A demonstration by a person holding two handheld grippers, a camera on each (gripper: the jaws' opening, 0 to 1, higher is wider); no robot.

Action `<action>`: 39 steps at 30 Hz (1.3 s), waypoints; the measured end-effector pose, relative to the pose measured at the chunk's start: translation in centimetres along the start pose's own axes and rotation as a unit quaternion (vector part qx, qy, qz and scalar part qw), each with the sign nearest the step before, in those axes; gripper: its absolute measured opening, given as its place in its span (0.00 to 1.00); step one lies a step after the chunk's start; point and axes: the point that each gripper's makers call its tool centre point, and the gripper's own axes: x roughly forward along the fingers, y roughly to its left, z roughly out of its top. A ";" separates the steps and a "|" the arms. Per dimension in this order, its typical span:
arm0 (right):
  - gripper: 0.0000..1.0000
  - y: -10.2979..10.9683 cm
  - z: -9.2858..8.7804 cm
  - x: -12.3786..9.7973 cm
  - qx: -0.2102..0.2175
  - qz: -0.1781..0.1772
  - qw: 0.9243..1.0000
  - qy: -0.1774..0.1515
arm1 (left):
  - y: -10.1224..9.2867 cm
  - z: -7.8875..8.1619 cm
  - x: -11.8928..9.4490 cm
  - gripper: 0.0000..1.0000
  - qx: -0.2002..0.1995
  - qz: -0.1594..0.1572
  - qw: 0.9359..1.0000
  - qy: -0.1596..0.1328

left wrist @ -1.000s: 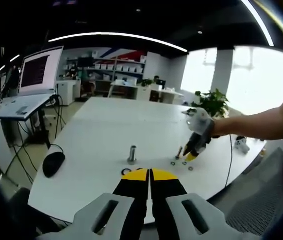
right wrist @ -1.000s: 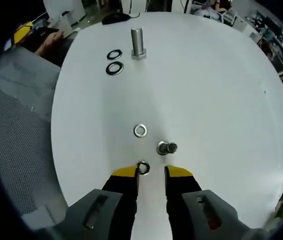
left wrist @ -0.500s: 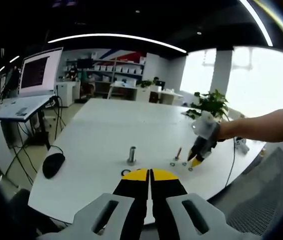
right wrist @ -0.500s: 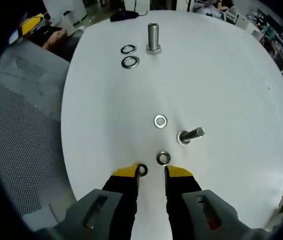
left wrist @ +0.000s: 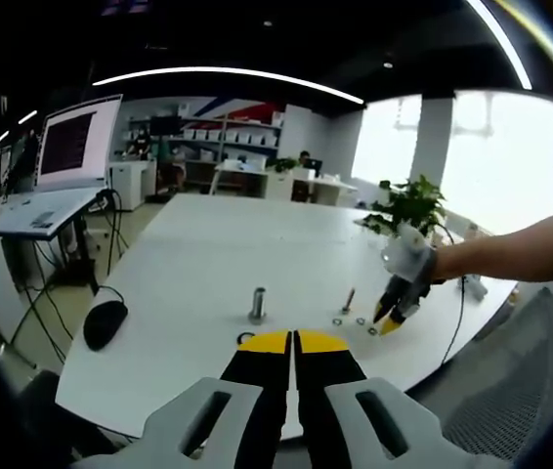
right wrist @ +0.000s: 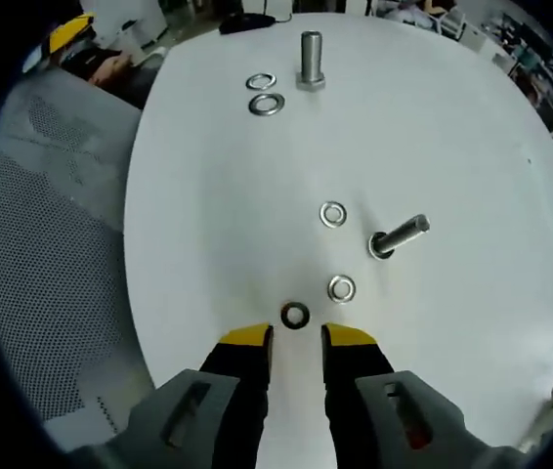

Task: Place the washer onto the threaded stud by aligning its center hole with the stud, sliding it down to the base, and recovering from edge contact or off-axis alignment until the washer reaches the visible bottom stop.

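Right tongs open, holding nothing, just short of dark washer on counter. Left tongs closed, empty.

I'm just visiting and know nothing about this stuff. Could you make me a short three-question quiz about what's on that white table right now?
1. True or false: a flat metal washer is already threaded on the small steel stud nearest the right gripper.
2. How many washers lie on the white table in the right gripper view? A) two B) three C) five
3. Fill in: beside the taller steel bolt at the far end lie ___ washers.

Key
1. False; the small stud is bare, and the three washers near it, including the dark ring washer before the right gripper's open fingers, lie flat on the table.
2. C
3. two
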 end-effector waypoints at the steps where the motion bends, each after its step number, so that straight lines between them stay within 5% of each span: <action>1: 0.22 0.1 0.0 0.1 -0.001 0.001 1.000 0.000 | 0.0 0.0 0.0 0.00 0.000 0.000 1.000 0.000; 16: 0.19 0.0 0.7 0.7 -0.007 -0.014 1.000 0.017 | 0.1 0.0 0.0 0.00 -0.002 0.002 1.000 0.001; 28: 0.18 -0.2 1.0 0.8 -0.003 -0.013 1.000 -0.007 | 0.0 -0.1 0.0 0.00 -0.001 0.001 1.000 0.004; 39: 0.18 -0.3 0.9 0.8 -0.012 -0.004 1.000 0.018 | 0.1 -0.1 0.0 0.00 -0.001 0.001 1.000 0.005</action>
